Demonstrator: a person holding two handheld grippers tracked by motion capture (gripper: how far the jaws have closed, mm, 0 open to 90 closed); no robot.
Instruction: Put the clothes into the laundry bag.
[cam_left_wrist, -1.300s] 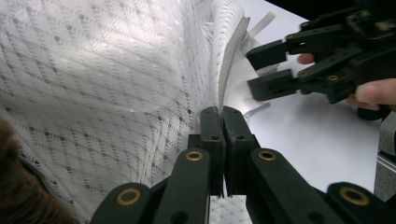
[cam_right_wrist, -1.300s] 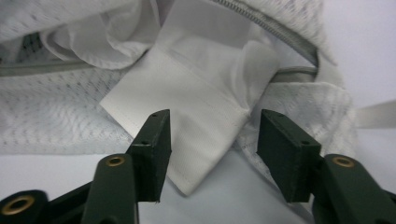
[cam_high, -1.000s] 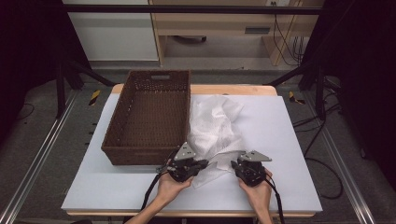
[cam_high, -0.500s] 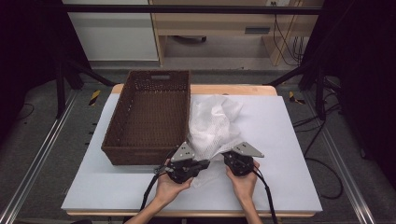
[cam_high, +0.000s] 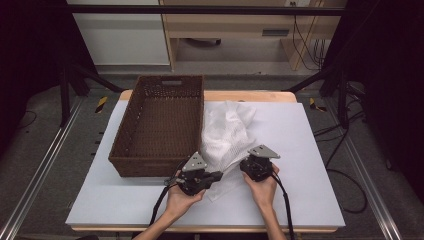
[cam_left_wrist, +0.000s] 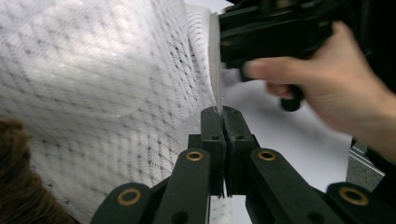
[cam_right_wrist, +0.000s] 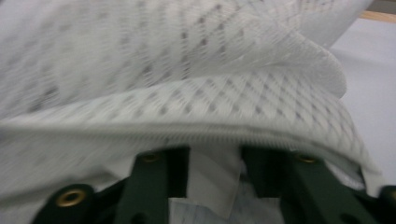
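Both forearms come in from the near edge of the counter (cam_high: 310, 150), each hand wrapped around a hand-held gripper in front of the white mesh cloth (cam_high: 225, 135). The left hand-held gripper (cam_high: 216, 176) lies low and points across toward the right one; in its own view its jaws are pressed together on a thin hemmed edge of the cloth. The right hand-held gripper (cam_high: 248, 165) points inward at the cloth's near edge. Its jaws have just been opening and stand apart, with a fold of cloth and a small white label (cam_right_wrist: 212, 184) lying between them; the pads do not press on it.

The cloth lies crumpled just right of the brown wicker basket (cam_high: 160, 125), touching its side wall. The right gripper view is blurred, and the draped hem covers the jaw tips there.
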